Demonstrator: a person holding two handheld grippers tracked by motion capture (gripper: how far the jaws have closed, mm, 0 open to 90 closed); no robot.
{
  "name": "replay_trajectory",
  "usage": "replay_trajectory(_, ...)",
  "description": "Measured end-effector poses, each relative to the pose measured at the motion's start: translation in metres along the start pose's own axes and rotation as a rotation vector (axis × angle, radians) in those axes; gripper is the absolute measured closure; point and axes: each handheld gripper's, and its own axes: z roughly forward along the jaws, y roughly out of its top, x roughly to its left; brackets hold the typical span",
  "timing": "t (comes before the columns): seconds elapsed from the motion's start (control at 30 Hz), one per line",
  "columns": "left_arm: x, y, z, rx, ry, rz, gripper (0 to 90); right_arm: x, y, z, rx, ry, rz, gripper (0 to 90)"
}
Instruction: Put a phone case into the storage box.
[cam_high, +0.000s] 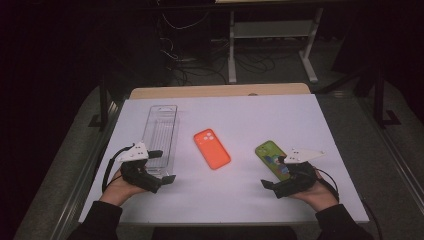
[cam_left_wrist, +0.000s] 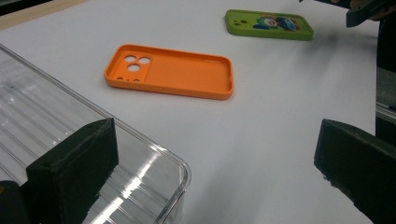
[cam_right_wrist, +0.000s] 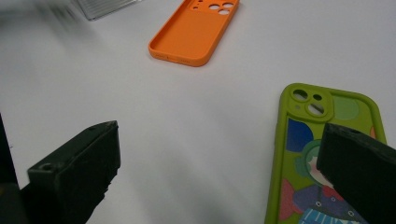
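Left gripper (cam_high: 161, 167): jaws spread wide, holding nothing; one jaw hangs over the near end of the clear tray (cam_high: 161, 131).
Right gripper (cam_high: 276, 173): jaws wide apart, empty, one jaw over the green phone case (cam_right_wrist: 322, 154).
Orange phone case (cam_high: 212, 148): flat on the white table (cam_high: 240, 195), between tray and green case, untouched.

The clear tray (cam_left_wrist: 154, 158) under the left gripper's (cam_left_wrist: 210, 163) near jaw looks like hard glossy plastic, ribbed along its floor. Ahead of that gripper the orange phone case (cam_left_wrist: 187, 74) is matt, smooth, rubbery. The green phone case (cam_right_wrist: 322, 154) beneath the right gripper's (cam_right_wrist: 219, 168) far jaw has a printed, slightly shiny face. Jaws look matt black, rough-edged
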Motion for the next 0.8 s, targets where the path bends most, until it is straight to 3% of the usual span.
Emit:
replay_trajectory(0.43, 0.001, 0.012, 0.004, 0.001, -0.001, 0.006, 0.0, -0.001, 0.007, -0.001, 0.001, -0.016, -0.005, 0.0)
replay_trajectory(0.8, -0.003, 0.026, 0.016, -0.022, -0.043, 0.013, 0.0, -0.011, 0.017, 0.000, 0.000, -0.050, 0.012, 0.0)
